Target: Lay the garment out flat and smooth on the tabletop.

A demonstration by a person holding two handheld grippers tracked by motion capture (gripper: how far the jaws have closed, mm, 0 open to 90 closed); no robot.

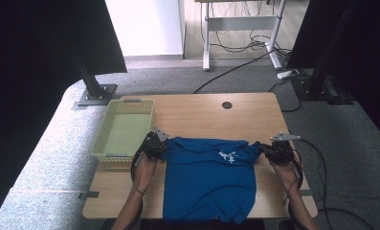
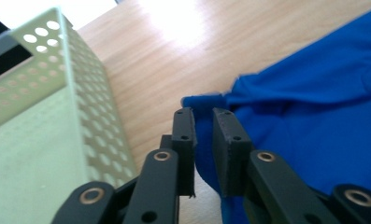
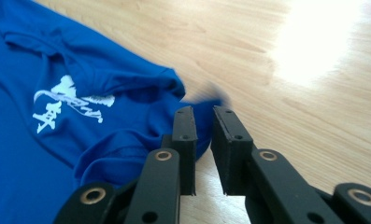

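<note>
shirt: blue T-shirt [image 1: 209, 179] lies spread flat on the wooden table [image 1: 197, 115], front half of the tabletop, collar end toward the far side, hem hanging just over the near edge
print: white mark [image 1: 228, 156] on the chest, toward the person's right; also seen in the right gripper view [image 3: 66, 105]
left gripper: left gripper [image 1: 152, 143] at the shirt's left sleeve, just beside the basket; in the left gripper view [image 2: 203, 122] the jaws stand close together with a narrow gap — a fold of blue sleeve fabric sits between them, pinched
right gripper: right gripper [image 1: 275, 152] at the shirt's right sleeve, near the table's right edge; right gripper view [image 3: 203, 120] shows jaws nearly closed on the sleeve tip, blue cloth between the pads
sleeve state: both sleeve ends bunched and slightly lifted at the jaws — rest of the shirt flat
basket: pale yellow perforated basket [image 1: 124, 128] on the left part of the table, just left of the shirt, not touching it as far as can be told; its holed wall shows in the left gripper view [image 2: 87, 107]
hands: left hand [image 1: 144, 173] and right hand [image 1: 288, 175] come in from the near edge, one at each side of the shirt
table hole: dark round grommet [image 1: 227, 105] near the far edge, well apart from the shirt
</note>
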